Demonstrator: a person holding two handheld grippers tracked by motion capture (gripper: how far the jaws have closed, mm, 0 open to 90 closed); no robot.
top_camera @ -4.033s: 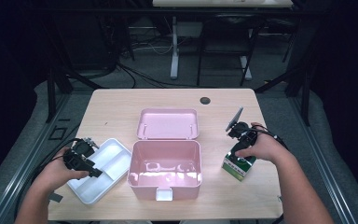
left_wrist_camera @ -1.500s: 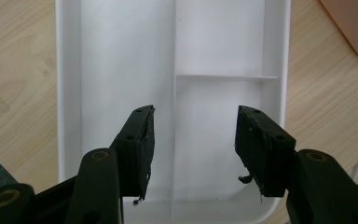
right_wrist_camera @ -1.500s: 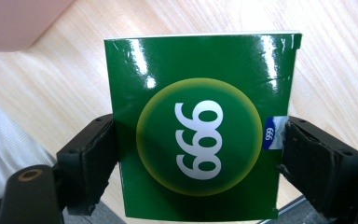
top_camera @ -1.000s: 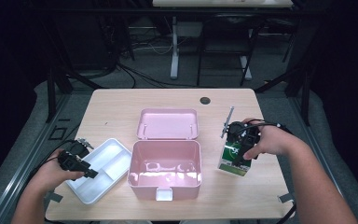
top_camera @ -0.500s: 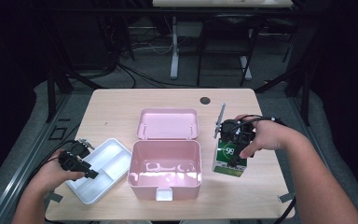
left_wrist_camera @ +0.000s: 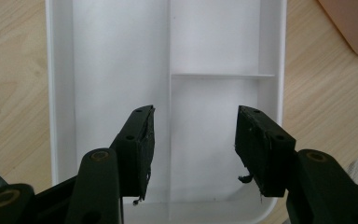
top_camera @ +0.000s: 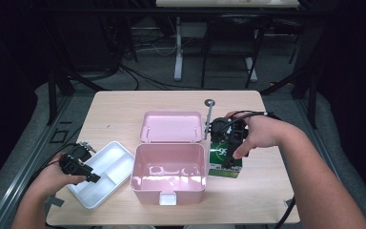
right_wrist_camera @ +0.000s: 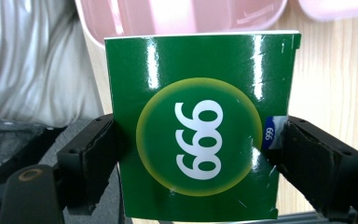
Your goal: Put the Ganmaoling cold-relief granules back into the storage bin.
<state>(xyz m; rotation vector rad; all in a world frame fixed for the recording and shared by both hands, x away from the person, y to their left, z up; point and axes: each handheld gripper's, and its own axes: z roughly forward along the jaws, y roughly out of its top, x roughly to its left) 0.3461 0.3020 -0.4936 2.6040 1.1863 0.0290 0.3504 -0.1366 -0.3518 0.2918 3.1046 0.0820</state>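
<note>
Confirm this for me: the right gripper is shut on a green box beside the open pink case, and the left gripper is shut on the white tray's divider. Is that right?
Not quite. The left gripper is open: in the left gripper view its jaws stand apart over the white tray, clamping nothing. The rest holds: the right gripper is shut on the green box beside the open pink case.

– What lies where on the bench point(top_camera: 124, 107)?

– The open box point(top_camera: 168, 172) sits in the middle near the front edge, its lid point(top_camera: 172, 126) lying back behind it. The tray point(top_camera: 102, 173) lies just left of the box, with the left tongs point(top_camera: 88, 174) over it. The carton point(top_camera: 225, 160) is just right of the box, between the right tongs point(top_camera: 226, 143).

– Anything behind?

– A small disc point(top_camera: 209, 102), toward the far edge.
</note>
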